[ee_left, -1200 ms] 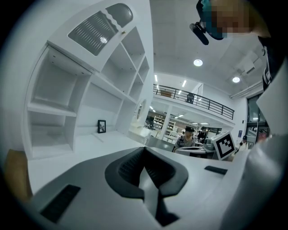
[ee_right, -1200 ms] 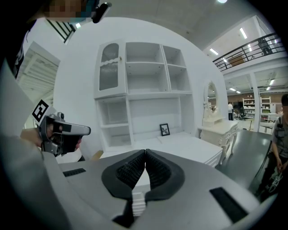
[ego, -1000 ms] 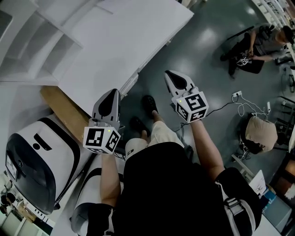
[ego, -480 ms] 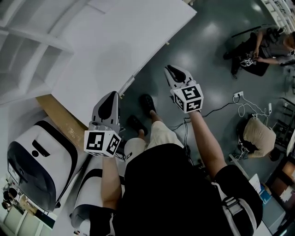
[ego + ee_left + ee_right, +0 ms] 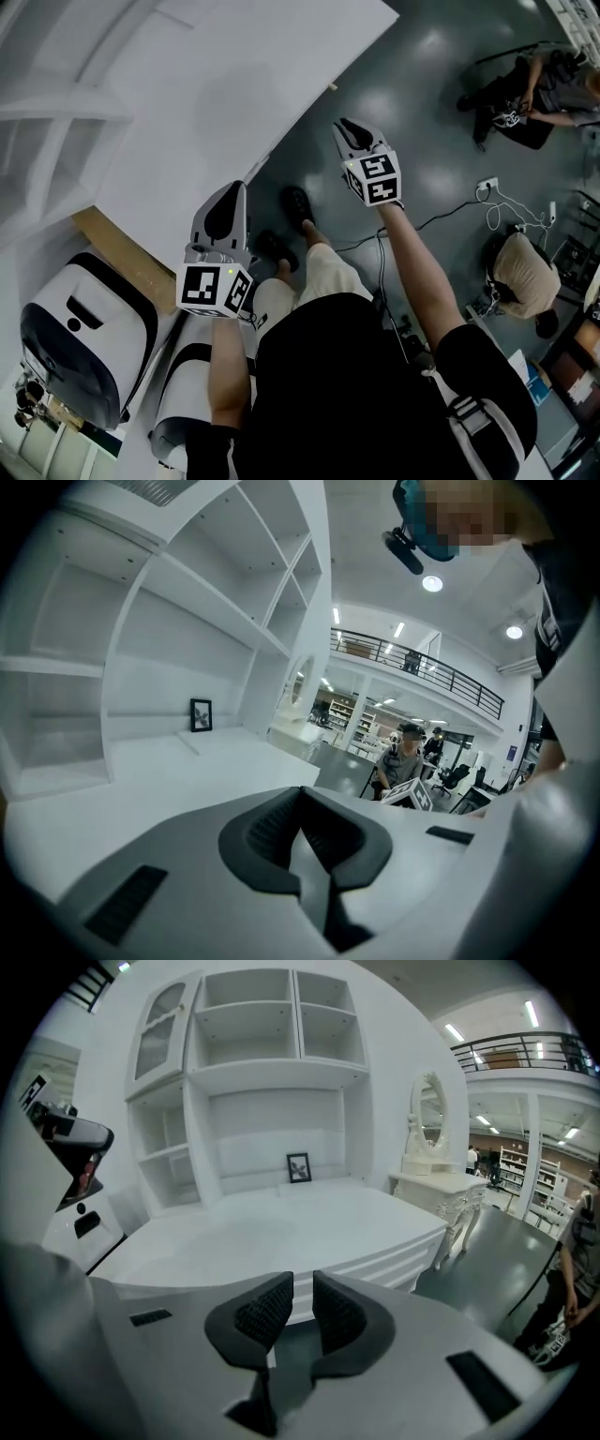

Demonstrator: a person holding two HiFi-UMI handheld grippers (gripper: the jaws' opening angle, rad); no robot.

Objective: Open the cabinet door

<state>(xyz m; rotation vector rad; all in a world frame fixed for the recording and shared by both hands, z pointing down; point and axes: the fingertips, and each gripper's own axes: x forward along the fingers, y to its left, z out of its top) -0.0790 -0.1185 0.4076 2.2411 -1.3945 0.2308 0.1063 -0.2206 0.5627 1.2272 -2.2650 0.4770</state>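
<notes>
Pointing forward-down, right gripper (image 5: 343, 128) jaws, empty, just opening narrowly; left gripper (image 5: 232, 192) jaws together.

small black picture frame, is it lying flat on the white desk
No, the small black picture frame stands upright at the white desk's back.

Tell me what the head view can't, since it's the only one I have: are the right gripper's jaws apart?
Observer: Yes. The right gripper has its jaws apart by a narrow gap. They have just been opening, and nothing is between them.
Operator: And the left one?
Observer: The left gripper has its jaws together and holds nothing.
Operator: Can you make out a door on that white unit?
Observer: Yes. The right gripper view shows a glazed door with an arched pane at the unit's upper left, beside the open shelves. Neither gripper touches it.
</notes>
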